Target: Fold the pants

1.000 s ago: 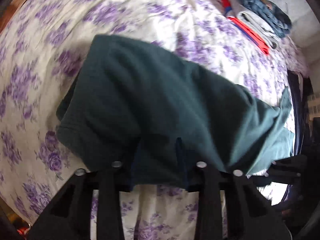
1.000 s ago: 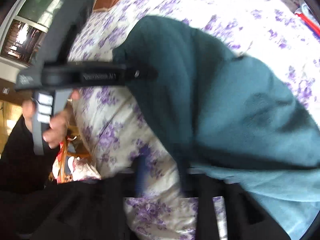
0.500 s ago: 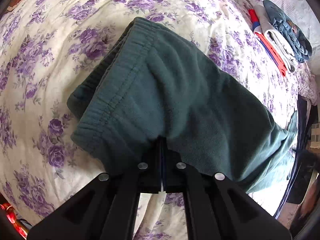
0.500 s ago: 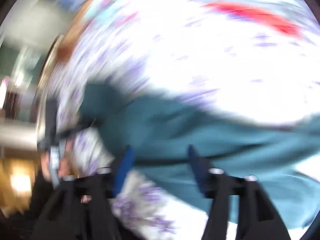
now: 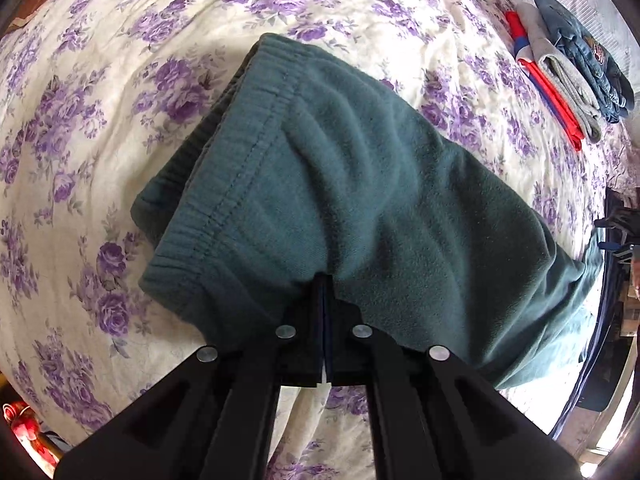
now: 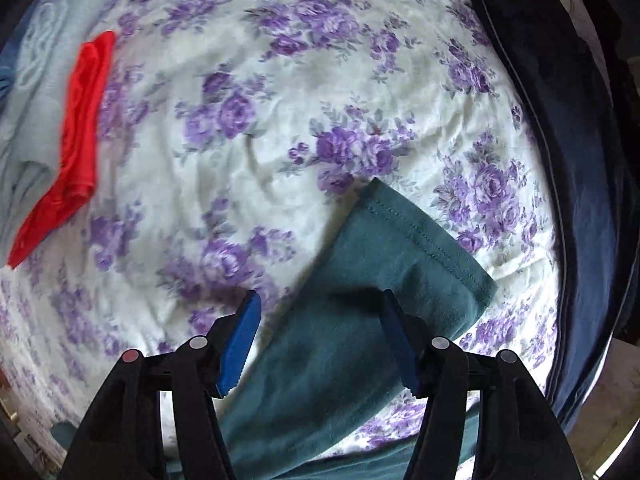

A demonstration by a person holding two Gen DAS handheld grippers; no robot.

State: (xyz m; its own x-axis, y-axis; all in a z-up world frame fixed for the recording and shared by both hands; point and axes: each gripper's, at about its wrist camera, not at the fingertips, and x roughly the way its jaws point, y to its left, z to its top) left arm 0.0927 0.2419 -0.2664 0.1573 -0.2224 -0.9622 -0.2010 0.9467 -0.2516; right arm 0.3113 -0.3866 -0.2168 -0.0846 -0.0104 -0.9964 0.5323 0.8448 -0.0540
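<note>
Dark green fleece pants (image 5: 340,184) lie on a bed with a purple-flowered sheet (image 5: 100,80). In the left wrist view the elastic waistband (image 5: 224,184) points up-left and the legs run off to the right. My left gripper (image 5: 325,280) is shut on the near edge of the pants by the waist. In the right wrist view the hemmed leg end (image 6: 416,248) lies on the sheet. My right gripper (image 6: 320,312) is open just above that leg, its blue pads (image 6: 240,340) on either side of the cloth and not touching it.
A stack of folded clothes (image 5: 568,68), denim on top with grey and red below, sits at the far right of the bed. A red garment (image 6: 76,128) lies left in the right wrist view. A dark navy bed edge (image 6: 560,160) runs along the right.
My left gripper closed on the waist edge and has stayed there. My right gripper swung fast away from the waist to the leg end and now hovers open over the hem.
</note>
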